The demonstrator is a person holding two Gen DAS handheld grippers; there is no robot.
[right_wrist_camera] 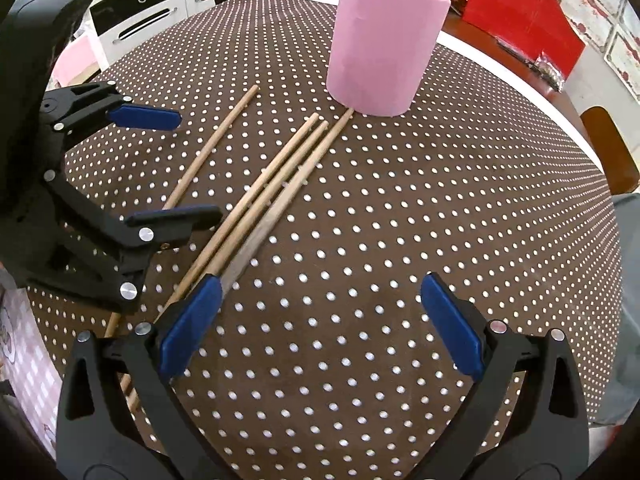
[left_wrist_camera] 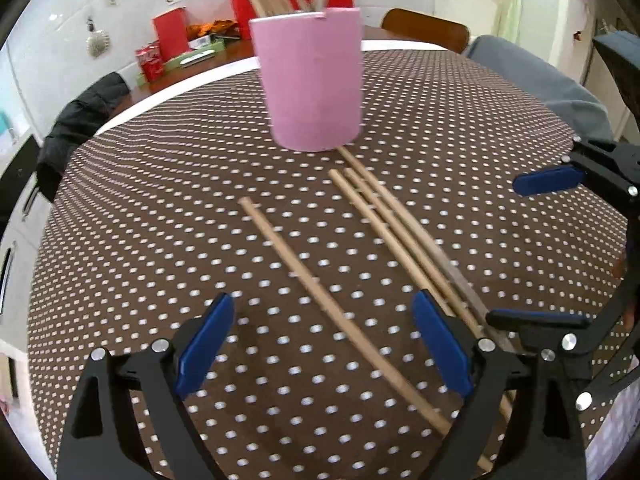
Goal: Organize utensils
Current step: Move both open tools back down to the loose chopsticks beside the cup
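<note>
Chopsticks (left_wrist_camera: 384, 236) lie bunched beside the pink holder (left_wrist_camera: 314, 80); both grippers (left_wrist_camera: 320, 344) (right_wrist_camera: 316, 320) gape empty, so grabbing one probably scatters its neighbours.

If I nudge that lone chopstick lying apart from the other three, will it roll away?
Probably yes: the lone chopstick looks round and thin, so a sideways push would likely roll it across the dotted tablecloth. It looks stiff and light, so the open left gripper should lift it easily, though it may pivot if gripped off-centre.
</note>
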